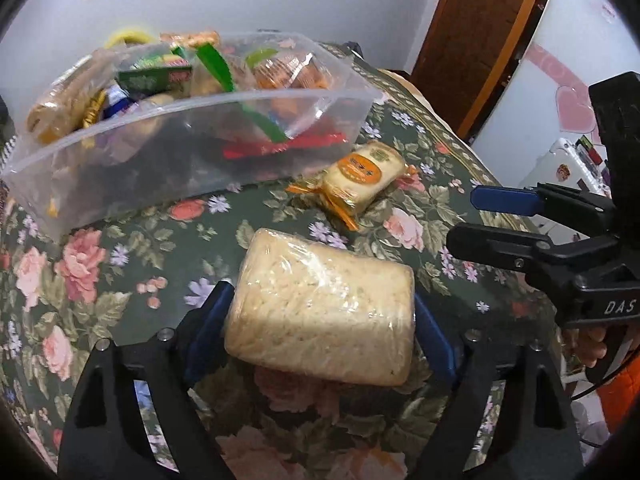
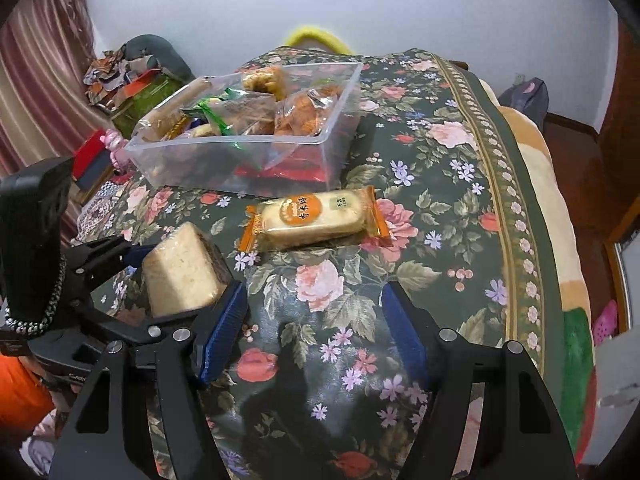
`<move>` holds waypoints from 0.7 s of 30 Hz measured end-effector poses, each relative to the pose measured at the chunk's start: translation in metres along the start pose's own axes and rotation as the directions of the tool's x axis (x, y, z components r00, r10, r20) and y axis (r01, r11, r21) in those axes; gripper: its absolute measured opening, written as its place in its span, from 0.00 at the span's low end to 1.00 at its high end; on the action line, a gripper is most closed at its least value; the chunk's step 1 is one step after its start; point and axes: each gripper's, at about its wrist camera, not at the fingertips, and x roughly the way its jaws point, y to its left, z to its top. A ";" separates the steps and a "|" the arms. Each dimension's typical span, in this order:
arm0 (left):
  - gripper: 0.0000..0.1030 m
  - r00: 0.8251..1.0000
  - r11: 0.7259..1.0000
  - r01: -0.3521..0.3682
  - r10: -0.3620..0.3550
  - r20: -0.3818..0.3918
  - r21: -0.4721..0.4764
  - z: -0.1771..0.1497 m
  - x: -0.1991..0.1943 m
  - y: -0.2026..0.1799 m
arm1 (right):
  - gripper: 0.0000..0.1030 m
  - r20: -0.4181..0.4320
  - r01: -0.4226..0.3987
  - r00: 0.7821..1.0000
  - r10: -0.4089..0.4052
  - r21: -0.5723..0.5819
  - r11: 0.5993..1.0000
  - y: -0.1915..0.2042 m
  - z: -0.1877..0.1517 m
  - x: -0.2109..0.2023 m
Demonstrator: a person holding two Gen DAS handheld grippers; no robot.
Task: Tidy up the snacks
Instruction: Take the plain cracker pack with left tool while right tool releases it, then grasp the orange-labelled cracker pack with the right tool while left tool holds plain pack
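Observation:
My left gripper [image 1: 320, 320] is shut on a pale rice cake block wrapped in clear film [image 1: 320, 312] and holds it above the floral tablecloth; it also shows in the right wrist view [image 2: 180, 276]. A clear plastic bin [image 1: 192, 152] with several snacks stands beyond it, also seen in the right wrist view [image 2: 240, 152]. An orange-labelled pastry pack [image 1: 360, 178] lies on the cloth beside the bin and shows in the right wrist view [image 2: 316, 218]. My right gripper [image 2: 316, 332] is open and empty above the cloth, short of the pastry pack; in the left wrist view it [image 1: 480, 216] is at the right.
The table with the floral cloth [image 2: 460, 184] ends at the right, with the floor below. Boxes and clutter [image 2: 132, 88] sit at the back left beside a curtain. A white appliance [image 1: 568, 80] and a wooden door stand to the right.

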 end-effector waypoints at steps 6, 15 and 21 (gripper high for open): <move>0.81 0.998 0.996 -0.055 0.057 0.030 -0.066 0.000 -0.010 0.025 | 0.88 -0.007 -0.012 1.000 0.012 0.012 1.000 0.003 0.011 0.015; 0.78 0.988 0.985 -0.114 0.125 0.087 -0.126 0.002 -0.032 0.063 | 0.95 -0.040 0.011 0.999 -0.011 -0.007 1.000 0.009 0.037 0.054; 0.78 0.987 0.981 -0.117 0.133 0.095 -0.156 0.001 -0.032 0.076 | 0.97 -0.048 0.042 0.998 -0.043 -0.028 0.999 0.010 0.044 0.067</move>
